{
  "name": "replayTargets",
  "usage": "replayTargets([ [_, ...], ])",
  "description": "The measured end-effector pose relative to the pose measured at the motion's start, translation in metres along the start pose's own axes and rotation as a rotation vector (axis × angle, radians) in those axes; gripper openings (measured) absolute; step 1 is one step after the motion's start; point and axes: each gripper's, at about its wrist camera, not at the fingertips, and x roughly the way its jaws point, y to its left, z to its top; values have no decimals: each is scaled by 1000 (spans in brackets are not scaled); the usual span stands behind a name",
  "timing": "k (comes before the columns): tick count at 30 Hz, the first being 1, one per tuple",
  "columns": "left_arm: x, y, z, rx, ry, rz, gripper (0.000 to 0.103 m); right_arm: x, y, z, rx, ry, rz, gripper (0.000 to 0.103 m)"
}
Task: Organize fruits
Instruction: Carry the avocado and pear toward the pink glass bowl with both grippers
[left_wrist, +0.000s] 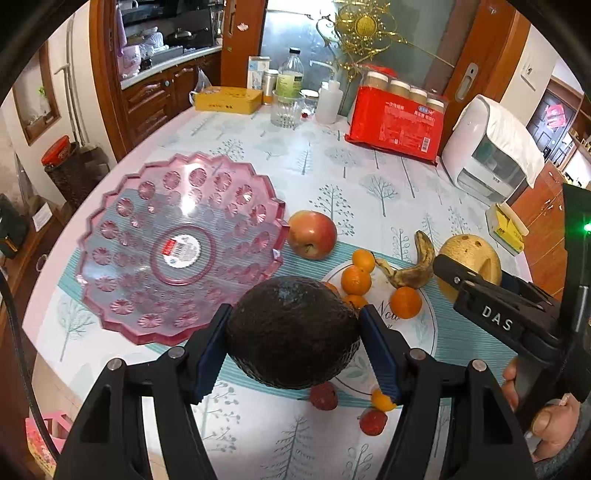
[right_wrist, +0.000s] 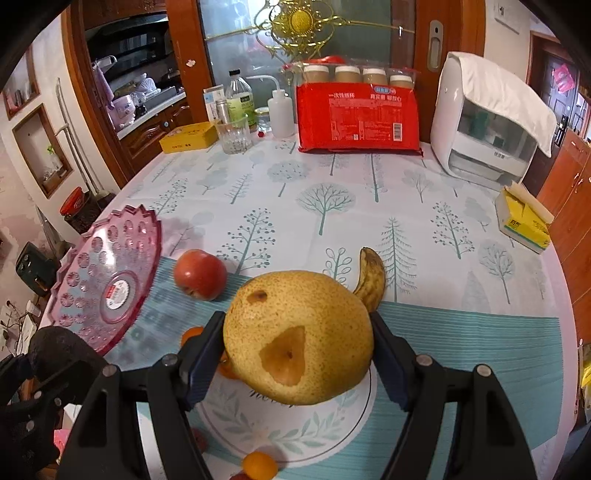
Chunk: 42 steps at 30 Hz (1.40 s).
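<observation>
Both grippers carry fruit, seemingly bound for the empty pink tray (left_wrist: 122, 236): the left gripper (left_wrist: 293, 332) clamps a dark avocado (left_wrist: 291, 332) between its 2 jaws, tray ahead-left, while the right gripper (right_wrist: 297, 343) pinches a yellow pear (right_wrist: 295, 336).

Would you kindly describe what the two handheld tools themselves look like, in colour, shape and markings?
Each tool is a matte black frame with silver rivets. The left tool and right tool both carry blue ribbed pads on their two fingers. Seen from the left wrist view, the right tool's side bears white raised letters "DAS" and a green light. The bare hand gripping it shows a grey cuff.
</observation>
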Motion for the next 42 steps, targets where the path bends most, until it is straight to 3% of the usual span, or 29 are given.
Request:
replayTargets([
  [12, -36, 56, 4, -33, -45, 41, 67, -39, 51, -8, -54, -28, 54, 75],
  [21, -38, 130, 49, 16, -50, 45, 67, -43, 114, 4, -20, -46, 27, 75],
  [33, 13, 202, 109, 178, 30, 7, 67, 0, 208, 18, 39, -2, -30, 75],
  [37, 34, 207, 120, 236, 67, -20, 57, 20, 225, 15, 63, 49, -45, 75],
  [40, 51, 204, 124, 292, 77, -53, 29, 33, 235, 13, 51, 74, -57, 75],
  [42, 62, 197, 124, 327, 72, -73, 28, 45, 241, 10, 38, 89, -64, 75],
])
